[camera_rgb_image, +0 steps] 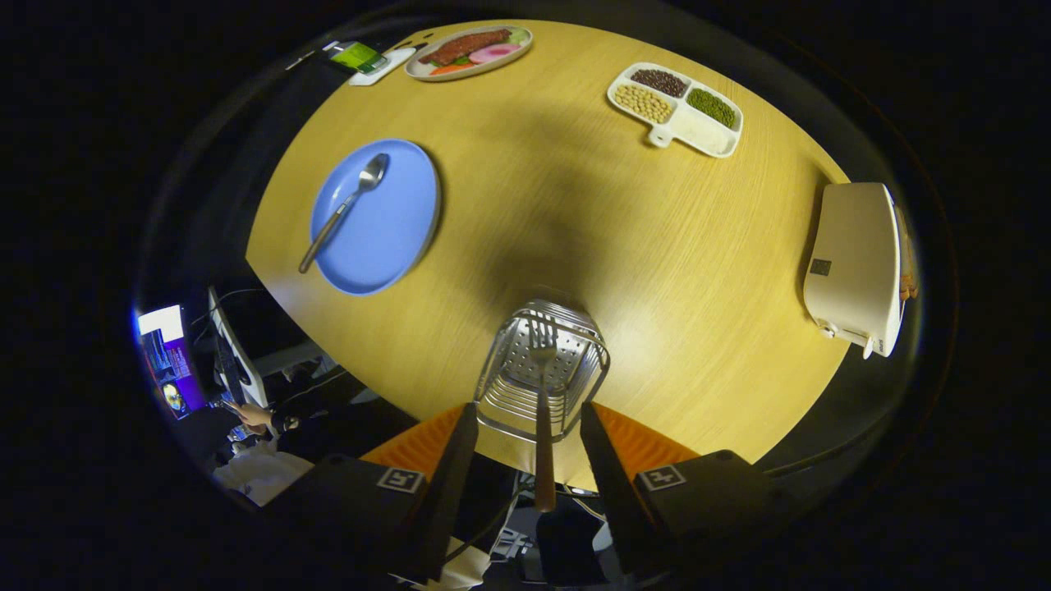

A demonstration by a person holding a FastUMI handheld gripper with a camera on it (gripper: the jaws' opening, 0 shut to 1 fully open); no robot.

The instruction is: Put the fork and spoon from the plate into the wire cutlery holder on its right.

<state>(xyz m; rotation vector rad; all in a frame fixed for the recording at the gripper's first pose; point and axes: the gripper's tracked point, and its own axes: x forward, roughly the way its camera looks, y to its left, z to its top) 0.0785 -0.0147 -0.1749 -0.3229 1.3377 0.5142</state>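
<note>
- Fingers of the gripper (527, 427) stand wide apart, and neither one touches the fork (543, 410) that shows between them; nothing is gripped.
- Far to the left, beyond the table edge, a lit screen (164, 361) glows, with a person's hand (253, 415) close by it.
- Moving right, we've got the blue plate (394, 238) on the wooden table (657, 246), well ahead of the fingers and off to their left.
- On that plate lies the spoon (343, 210), bowl towards the far side, handle running back over the near-left rim.
- At the far edge sits a phone (358, 56) on a small white tray (392, 62), then an oval platter (470, 52) of food just beside it.
- Centre now: the wire cutlery holder (566, 386) stands just ahead of the fingertips, near the table's front edge.
- Fork is in there, tines (542, 335) up over the perforated base, brown handle sticking back out between the fingers.
- Further right, a white divided dish (675, 108) holds beans in three sections, dark, pale and green.
- Last of all, a white appliance (854, 263) sits at the table's right edge.
</note>
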